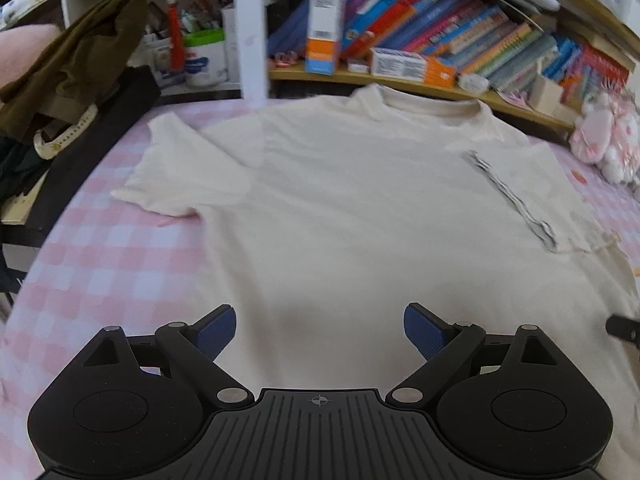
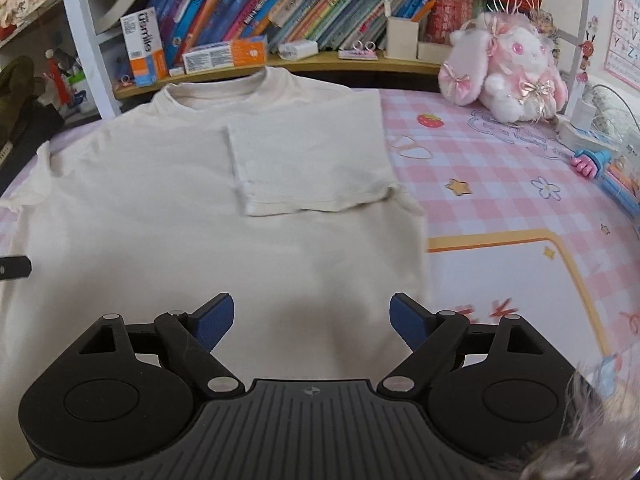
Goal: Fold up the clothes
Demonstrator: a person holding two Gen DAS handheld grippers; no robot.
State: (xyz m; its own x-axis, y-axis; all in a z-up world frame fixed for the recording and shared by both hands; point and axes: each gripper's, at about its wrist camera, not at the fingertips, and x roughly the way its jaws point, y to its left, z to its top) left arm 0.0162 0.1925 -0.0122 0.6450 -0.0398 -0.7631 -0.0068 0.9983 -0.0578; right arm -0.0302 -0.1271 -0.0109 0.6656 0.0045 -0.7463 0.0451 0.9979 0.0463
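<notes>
A cream T-shirt [image 1: 340,208] lies flat on the pink checked bed sheet [image 1: 100,264], collar toward the bookshelf. It also shows in the right wrist view [image 2: 160,220]. Its right sleeve [image 2: 312,160] is folded inward over the chest; the left sleeve [image 1: 180,172] lies spread out. My left gripper [image 1: 320,332] is open and empty above the shirt's lower part. My right gripper [image 2: 312,324] is open and empty above the shirt's lower right part. The tip of the right gripper shows at the right edge of the left wrist view [image 1: 624,330].
A bookshelf [image 2: 280,4] with books and boxes runs along the far side of the bed. A pink plush rabbit [image 2: 504,68] sits at the far right. Dark clothes [image 1: 68,60] hang at the left. Toys [image 2: 600,168] lie at the right edge.
</notes>
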